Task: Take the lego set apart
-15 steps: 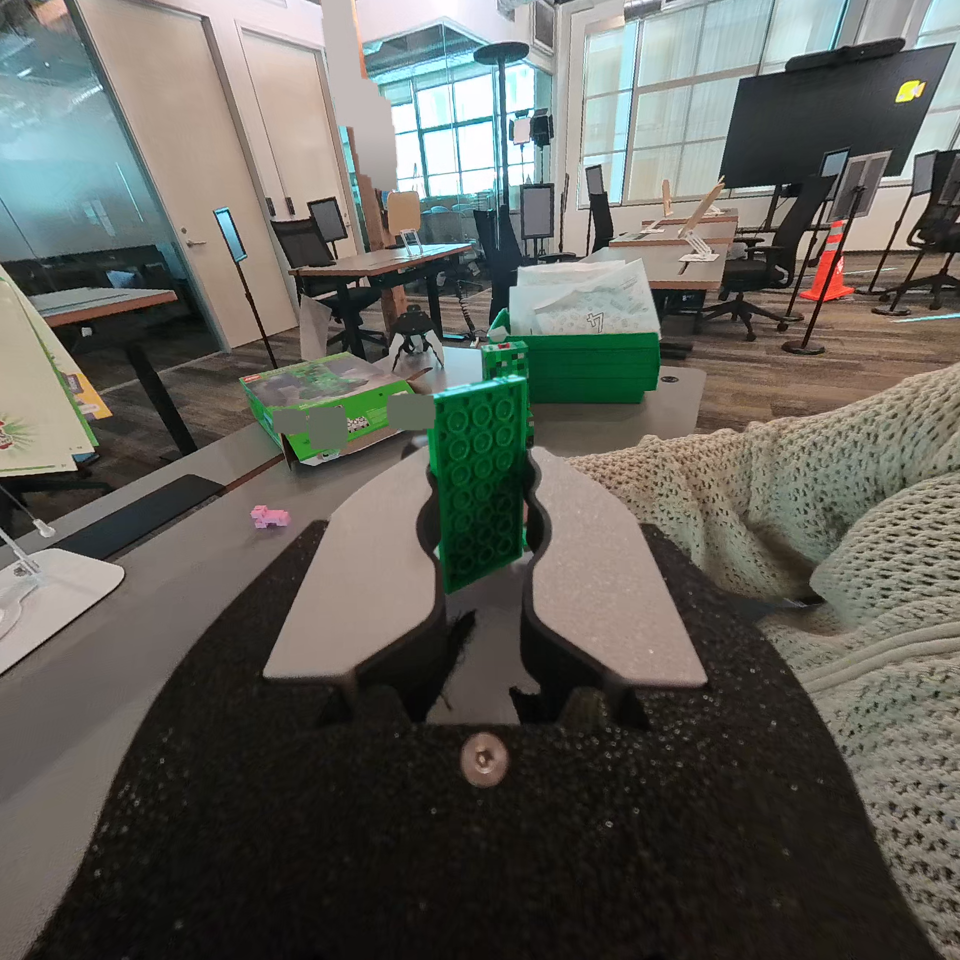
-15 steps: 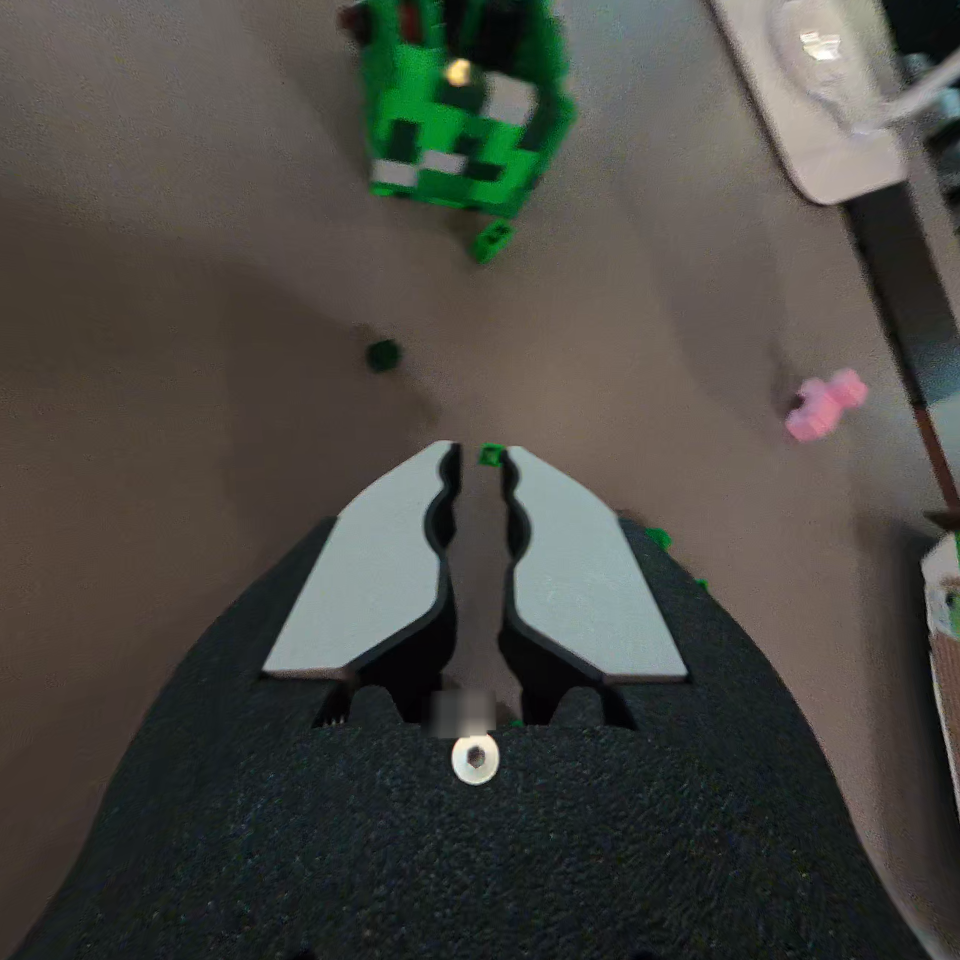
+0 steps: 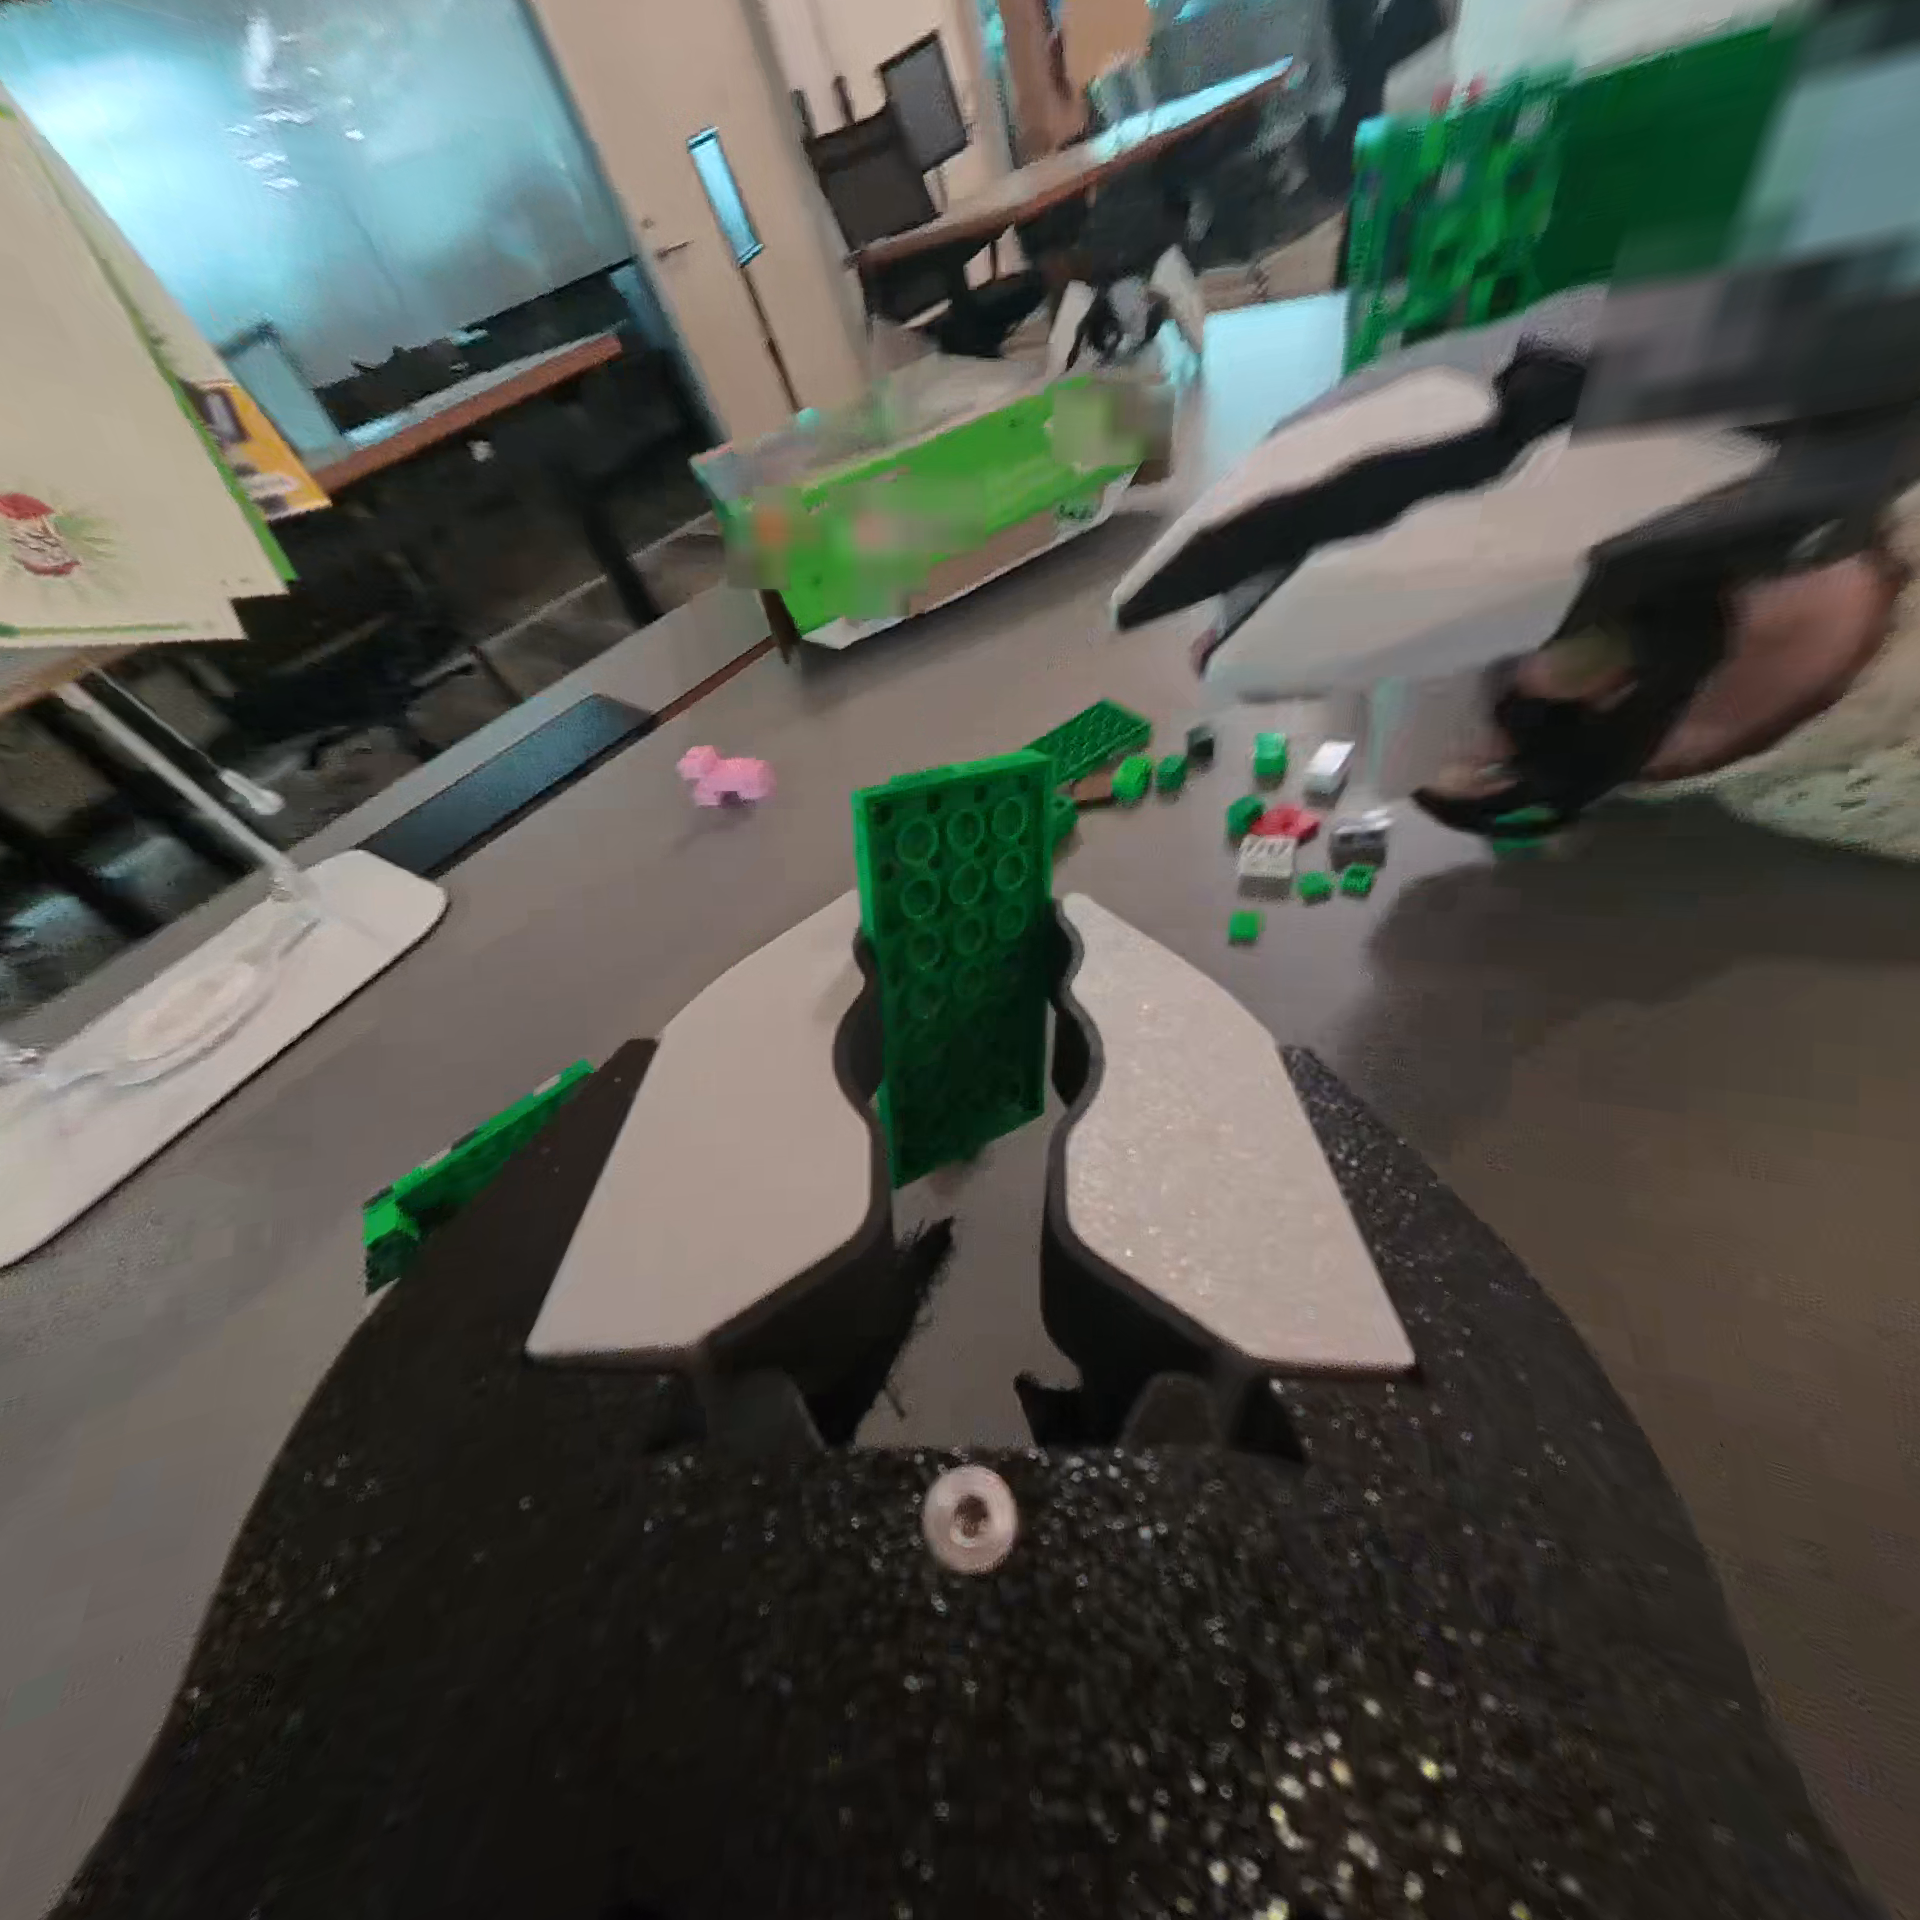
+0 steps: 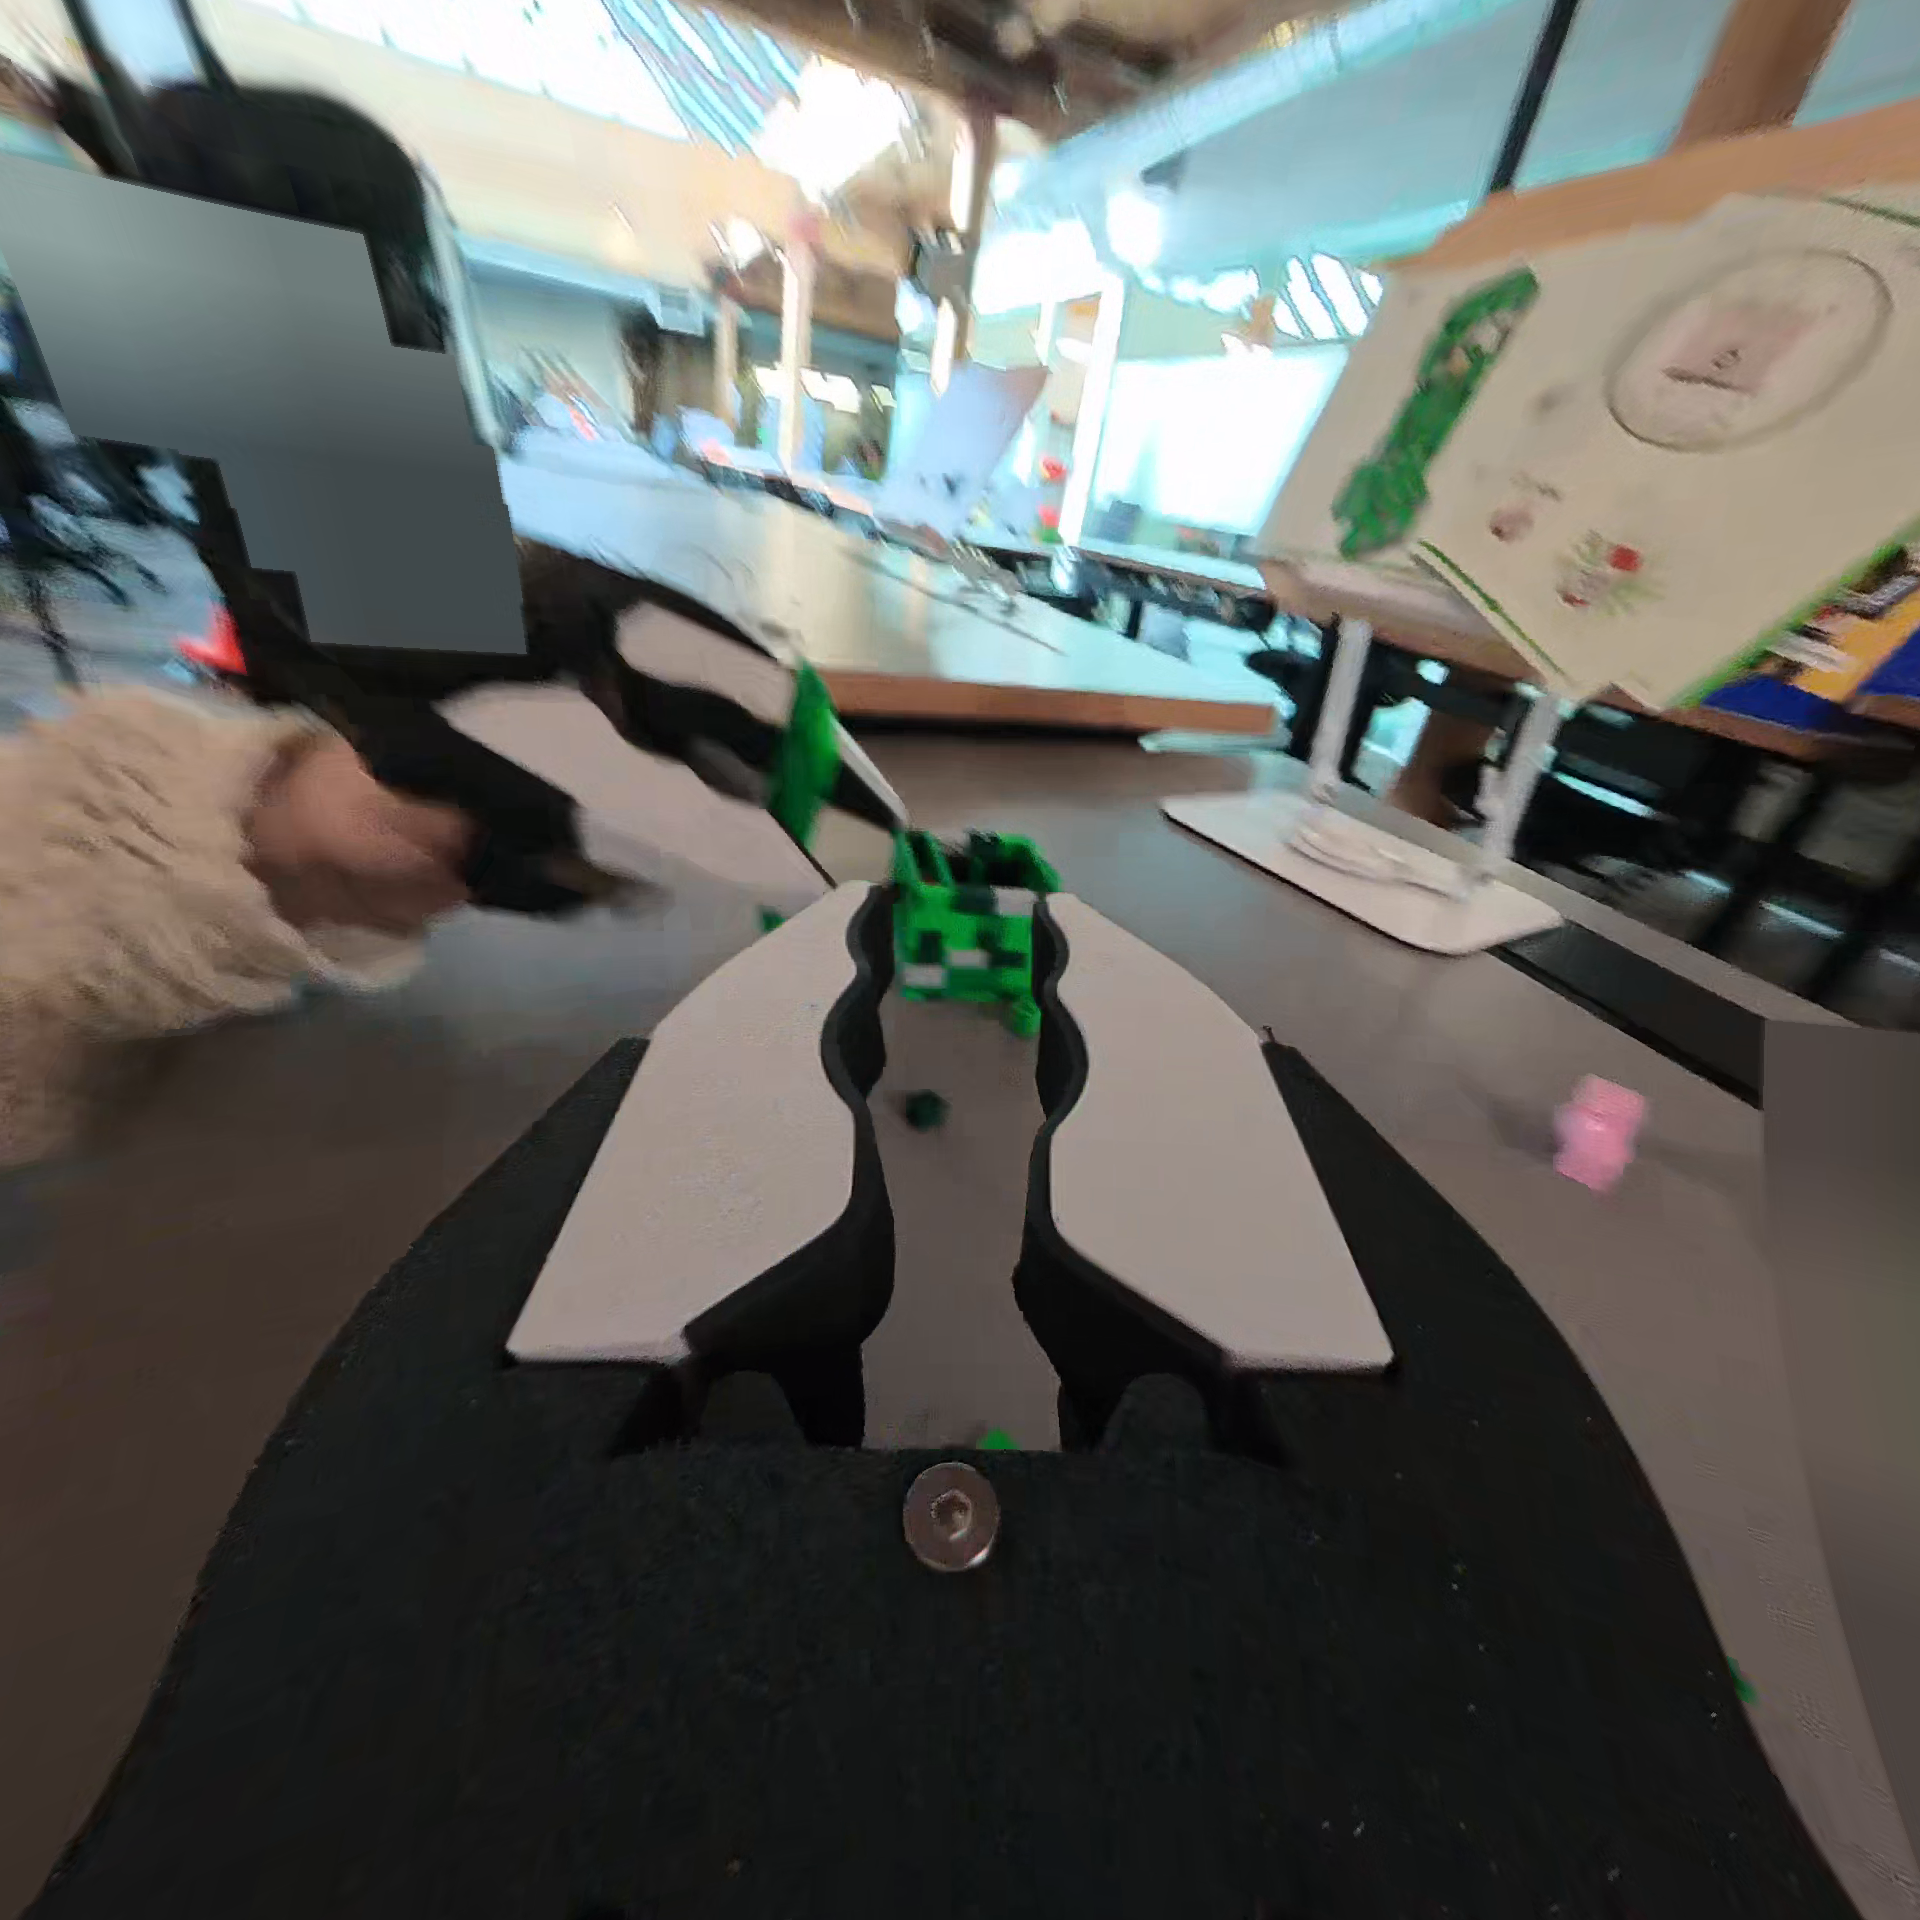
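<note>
Nearest: your left gripper (image 3: 961,935), fingers clamped on an upright green plate (image 3: 956,966), already detached. Your right gripper (image 4: 956,925), fingers parted and holding nothing, points at the green block figure (image 4: 966,935) on the grey table (image 4: 1299,1039), apparently still assembled. Left, near: another green plate (image 3: 457,1164), flat. Middle right: loose small bricks (image 3: 1288,821), pulled off. Further: a pink piece (image 3: 727,777), then the green box (image 3: 935,509). Judgement: partly dismantled; the figure remains.
</note>
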`<state>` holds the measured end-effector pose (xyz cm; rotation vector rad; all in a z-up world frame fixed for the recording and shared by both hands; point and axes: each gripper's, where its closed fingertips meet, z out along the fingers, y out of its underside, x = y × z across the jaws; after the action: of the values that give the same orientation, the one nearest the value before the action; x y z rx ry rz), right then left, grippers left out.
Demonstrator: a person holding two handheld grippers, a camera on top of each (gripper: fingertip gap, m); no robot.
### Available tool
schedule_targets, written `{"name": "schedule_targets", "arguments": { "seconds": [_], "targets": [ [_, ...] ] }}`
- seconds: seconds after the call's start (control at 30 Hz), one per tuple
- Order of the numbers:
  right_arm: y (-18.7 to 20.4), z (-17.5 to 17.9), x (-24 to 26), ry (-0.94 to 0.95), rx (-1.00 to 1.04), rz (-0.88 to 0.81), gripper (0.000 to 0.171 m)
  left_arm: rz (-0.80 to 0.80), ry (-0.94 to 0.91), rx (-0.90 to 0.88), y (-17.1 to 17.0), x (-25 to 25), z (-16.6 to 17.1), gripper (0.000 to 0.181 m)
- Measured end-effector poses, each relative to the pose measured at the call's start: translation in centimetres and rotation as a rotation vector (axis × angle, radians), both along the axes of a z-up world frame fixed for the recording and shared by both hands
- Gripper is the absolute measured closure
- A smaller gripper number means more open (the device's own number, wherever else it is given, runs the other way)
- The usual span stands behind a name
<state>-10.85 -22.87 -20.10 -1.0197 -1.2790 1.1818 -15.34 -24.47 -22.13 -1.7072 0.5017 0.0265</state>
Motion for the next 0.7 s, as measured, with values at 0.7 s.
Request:
{"name": "schedule_targets", "arguments": {
  "seconds": [0.7],
  "targets": [
    [-4.4,-2.9,-1.0,-0.091,0.547,-0.02,0.154,0.035,0.623,0.184,0.6,2.3,-3.1,0.153]
  ]
}}
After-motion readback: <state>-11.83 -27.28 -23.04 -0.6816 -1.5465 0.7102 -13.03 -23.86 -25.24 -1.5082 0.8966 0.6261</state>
